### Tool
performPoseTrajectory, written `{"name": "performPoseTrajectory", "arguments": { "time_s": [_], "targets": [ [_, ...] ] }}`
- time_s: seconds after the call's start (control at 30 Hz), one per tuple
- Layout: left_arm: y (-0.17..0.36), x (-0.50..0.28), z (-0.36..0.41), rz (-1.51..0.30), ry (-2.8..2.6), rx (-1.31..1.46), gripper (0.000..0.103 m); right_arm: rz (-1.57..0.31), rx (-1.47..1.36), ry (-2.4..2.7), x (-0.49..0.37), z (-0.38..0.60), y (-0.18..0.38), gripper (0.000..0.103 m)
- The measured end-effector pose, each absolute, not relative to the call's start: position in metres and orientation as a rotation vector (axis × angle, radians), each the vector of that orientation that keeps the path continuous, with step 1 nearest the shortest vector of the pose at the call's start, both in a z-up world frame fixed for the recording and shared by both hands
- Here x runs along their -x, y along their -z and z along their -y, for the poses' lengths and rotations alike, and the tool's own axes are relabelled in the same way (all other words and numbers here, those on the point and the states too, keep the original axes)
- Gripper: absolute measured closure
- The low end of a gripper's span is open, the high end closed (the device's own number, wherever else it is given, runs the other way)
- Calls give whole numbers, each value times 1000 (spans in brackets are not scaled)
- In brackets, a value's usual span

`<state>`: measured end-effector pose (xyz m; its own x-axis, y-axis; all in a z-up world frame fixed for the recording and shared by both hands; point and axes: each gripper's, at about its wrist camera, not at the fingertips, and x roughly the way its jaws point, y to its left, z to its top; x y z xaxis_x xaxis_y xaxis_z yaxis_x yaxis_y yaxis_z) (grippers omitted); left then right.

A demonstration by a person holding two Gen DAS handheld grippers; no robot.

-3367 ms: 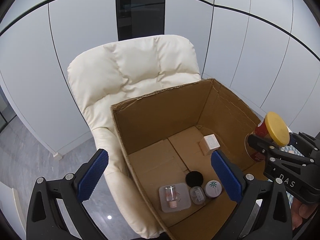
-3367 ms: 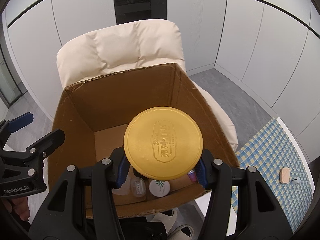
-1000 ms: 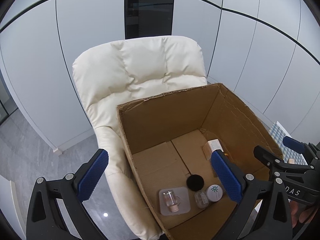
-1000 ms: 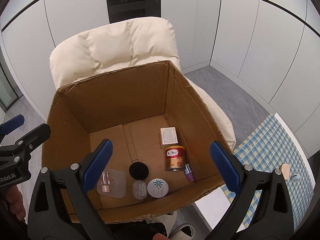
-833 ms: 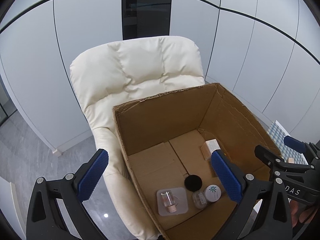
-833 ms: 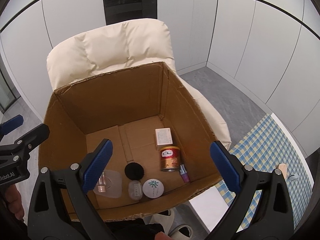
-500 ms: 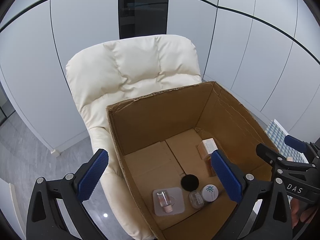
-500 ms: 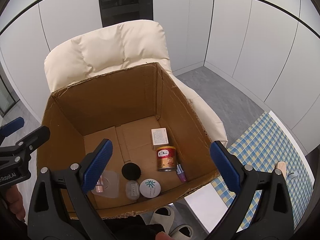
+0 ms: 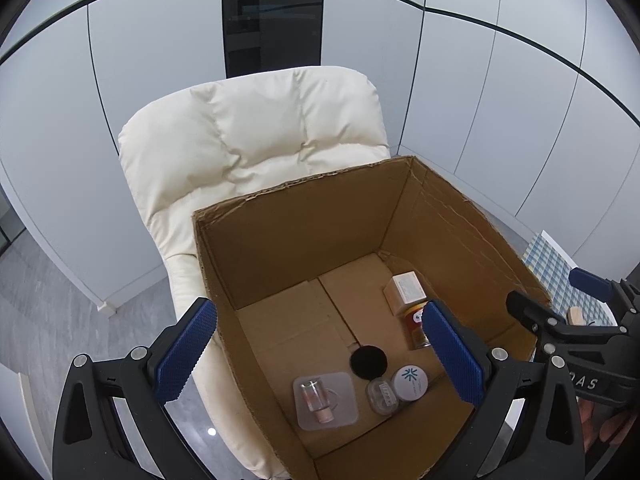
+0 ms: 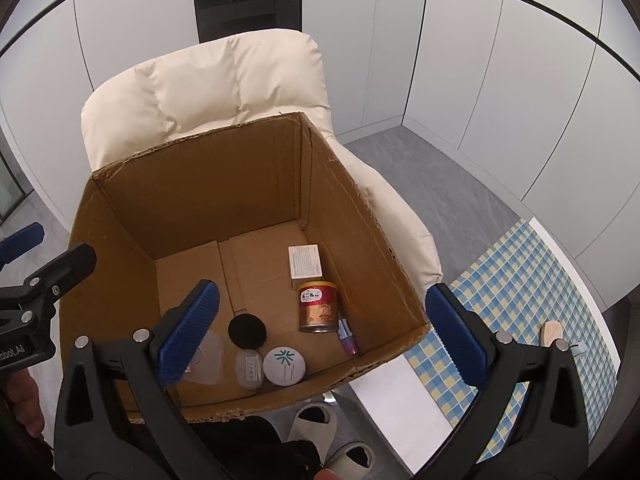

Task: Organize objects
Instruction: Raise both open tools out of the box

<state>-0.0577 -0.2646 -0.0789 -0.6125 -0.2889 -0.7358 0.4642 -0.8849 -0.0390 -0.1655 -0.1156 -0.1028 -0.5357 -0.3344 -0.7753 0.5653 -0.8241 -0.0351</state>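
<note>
From the left wrist we see our left gripper (image 9: 320, 354) with jaws wide and empty above the cardboard box (image 9: 304, 236) on the cream armchair (image 9: 248, 136); the red can (image 9: 414, 326) lies at three o'clock.

From the right wrist, our right gripper (image 10: 320, 334) also gapes wide; the can (image 10: 318, 306) lies below the white carton (image 10: 305, 261), the white-lidded jar (image 10: 284, 366) at six.

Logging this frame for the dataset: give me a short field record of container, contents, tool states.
container: cardboard box on a cream chair
contents: red can lying on its side, white carton, black disc, white round jar, clear small jar, purple tube, clear packet
left tool: open, holding nothing
right tool: open, holding nothing
outside box: small wooden item on checked cloth
</note>
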Motion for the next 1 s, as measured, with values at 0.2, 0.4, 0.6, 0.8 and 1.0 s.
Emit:
{"name": "performPoseTrajectory", "arguments": {
  "time_s": [0.2,0.4,0.6,0.8,1.0],
  "targets": [
    [80,61,260,-308,2481,-1079,1,-350,-1105,2371,172,104,98,0],
    [80,65,258,-302,2484,-1088,1,-329,-1116,2373,176,97,98,0],
    [80,68,251,-276,2491,-1090,1,-329,-1114,2376,176,92,98,0],
    [80,73,246,-277,2499,-1098,1,-332,-1130,2382,177,86,100,0],
    [78,79,239,-261,2514,-1094,1,-303,-1154,2400,181,73,101,0]
  ]
}}
